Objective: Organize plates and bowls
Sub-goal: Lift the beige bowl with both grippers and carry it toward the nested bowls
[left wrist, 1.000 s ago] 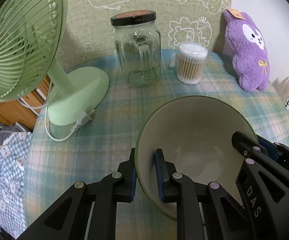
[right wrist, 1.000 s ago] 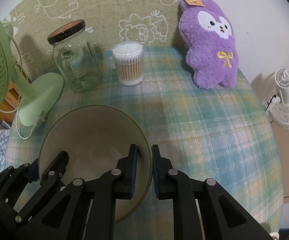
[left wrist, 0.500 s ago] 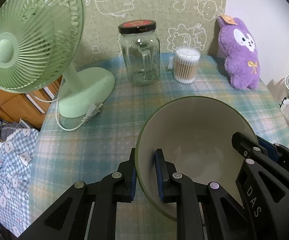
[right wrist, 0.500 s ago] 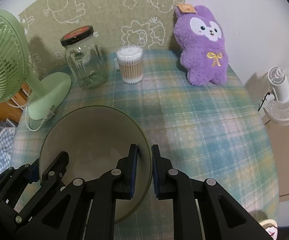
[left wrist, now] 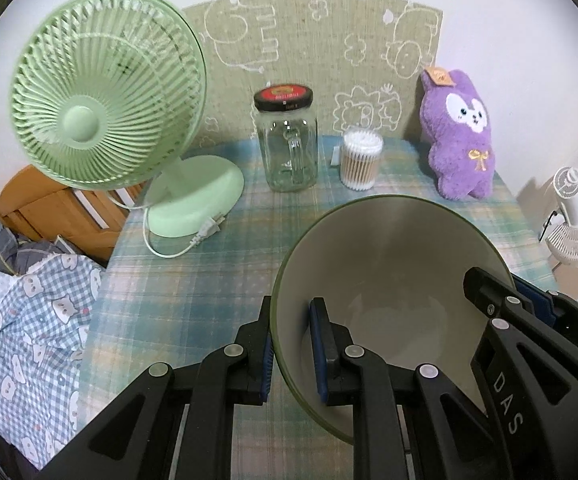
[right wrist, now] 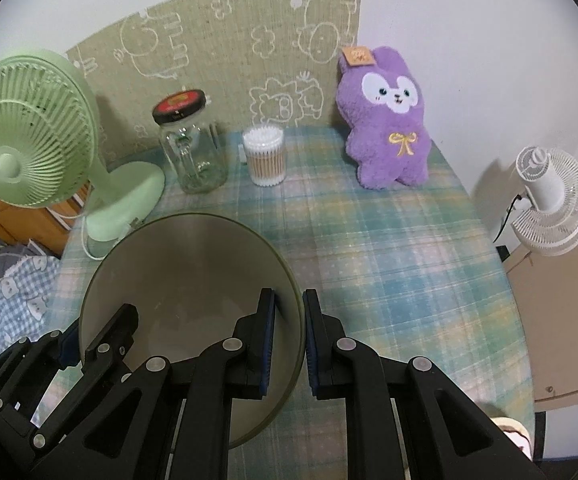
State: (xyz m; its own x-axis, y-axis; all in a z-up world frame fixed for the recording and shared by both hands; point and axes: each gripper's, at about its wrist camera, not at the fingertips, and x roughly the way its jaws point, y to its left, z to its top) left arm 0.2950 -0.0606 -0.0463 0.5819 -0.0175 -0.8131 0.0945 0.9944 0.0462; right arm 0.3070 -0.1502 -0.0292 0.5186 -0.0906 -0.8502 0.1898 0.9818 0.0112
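Two grippers, left (left wrist: 289, 344) and right (right wrist: 289, 344), each pinch opposite rims of one bowl (left wrist: 389, 264) (olive outside) above a plaid table (right wrist: 389, 260).

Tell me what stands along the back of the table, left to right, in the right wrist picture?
green fan → glass jar → cotton swab tub → purple plush bunny

Both grippers' fingers (left wrist: 267, 354) clamp bowl (left wrist: 389, 256) rim.
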